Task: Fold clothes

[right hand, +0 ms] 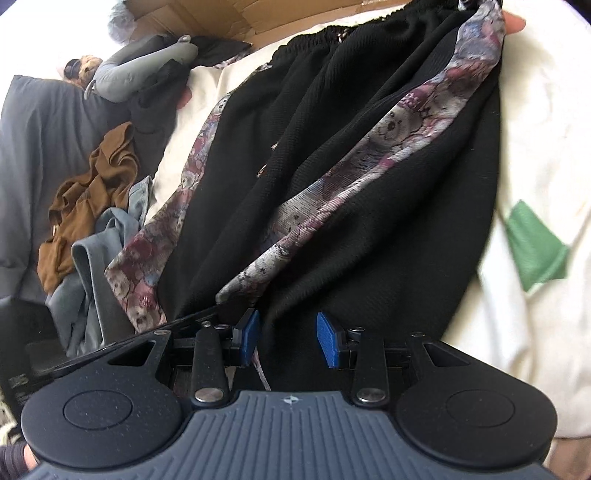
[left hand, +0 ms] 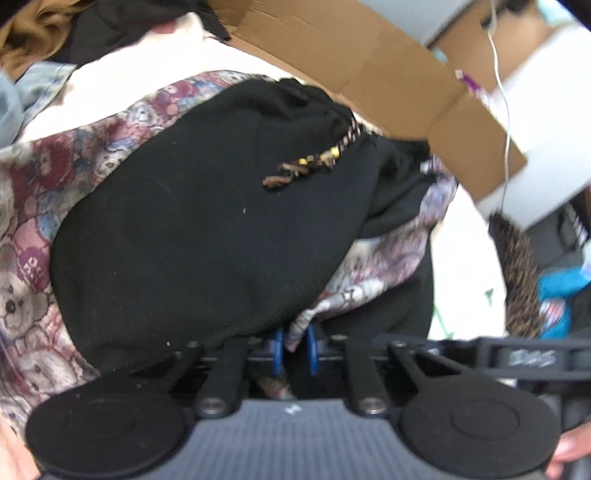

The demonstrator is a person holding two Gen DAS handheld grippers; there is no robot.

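Ahead of my left gripper (left hand: 295,349) the way is crowded. Beyond the garment a flattened cardboard box (left hand: 369,62) lies open across the far side, with a white box (left hand: 546,122) past it and a thin white cable (left hand: 504,110) hanging down in front of that box. To the far left a brown garment (left hand: 33,33) and some pale blue cloth (left hand: 22,92) are bunched together on the cream sheet (left hand: 129,74). I cannot see anything lying inside the cardboard.

From my right gripper (right hand: 288,339) the clutter sits off to the left: the brown garment (right hand: 88,199) crumpled beside a grey-blue garment (right hand: 96,258), a grey neck pillow (right hand: 144,70) further ahead, and a dark grey cushion (right hand: 40,147) at the far left edge. To the right, a green patch (right hand: 535,247) shows on the cream sheet (right hand: 535,147).

The black garment with teddy-bear print panels (left hand: 192,236) fills the space directly ahead of both grippers, spread over the sheet. In the left view its blue pads are drawn close together with a fold of the printed cloth pinched between them. In the right view the black garment (right hand: 332,184) runs away forward, its gathered waistband at the far end, where a fingertip (right hand: 515,22) touches the printed strip. My right gripper's blue pads (right hand: 328,339) stand well apart, with the hem hanging between them but not clamped.
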